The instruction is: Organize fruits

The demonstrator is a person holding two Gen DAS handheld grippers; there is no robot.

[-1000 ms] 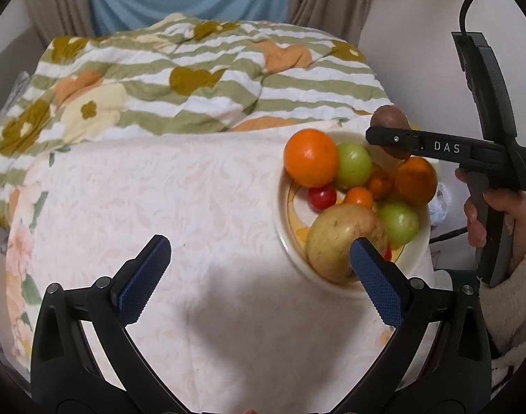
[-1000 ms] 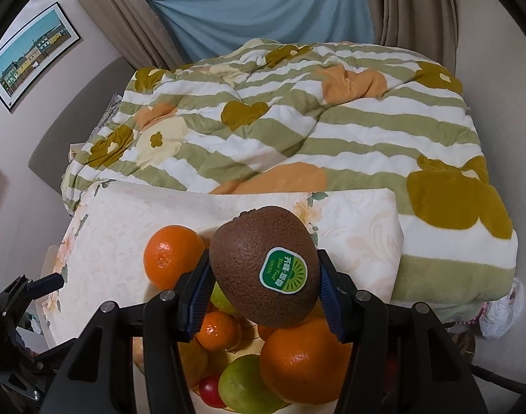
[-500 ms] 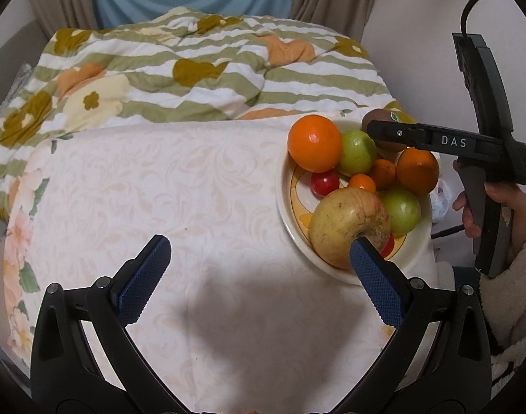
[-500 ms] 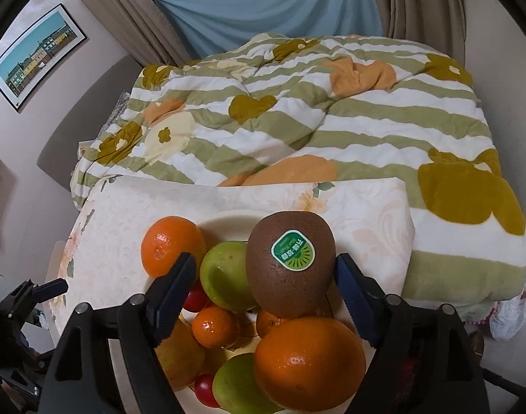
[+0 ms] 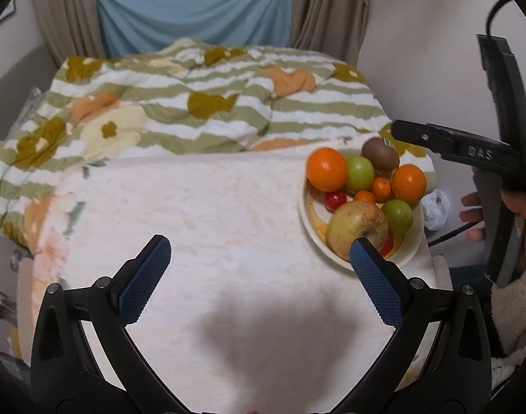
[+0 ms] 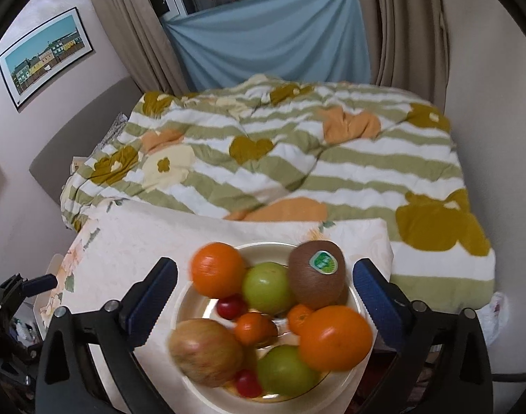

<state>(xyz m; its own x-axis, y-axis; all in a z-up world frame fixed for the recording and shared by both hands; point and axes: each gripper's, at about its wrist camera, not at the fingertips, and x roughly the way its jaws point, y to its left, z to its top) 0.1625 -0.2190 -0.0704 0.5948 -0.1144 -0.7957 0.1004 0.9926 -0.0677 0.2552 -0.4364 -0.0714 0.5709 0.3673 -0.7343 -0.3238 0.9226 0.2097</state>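
My right gripper hangs above the plate, jaws opening wide, pads clear of all fruit. The kiwi lies on the plate's far side, resting on the pile beside a green fruit and, it seems, touching the orange; blur limits certainty. My left gripper is spread and empty over the tablecloth.

right claw opening above kiwi resting in bowl.
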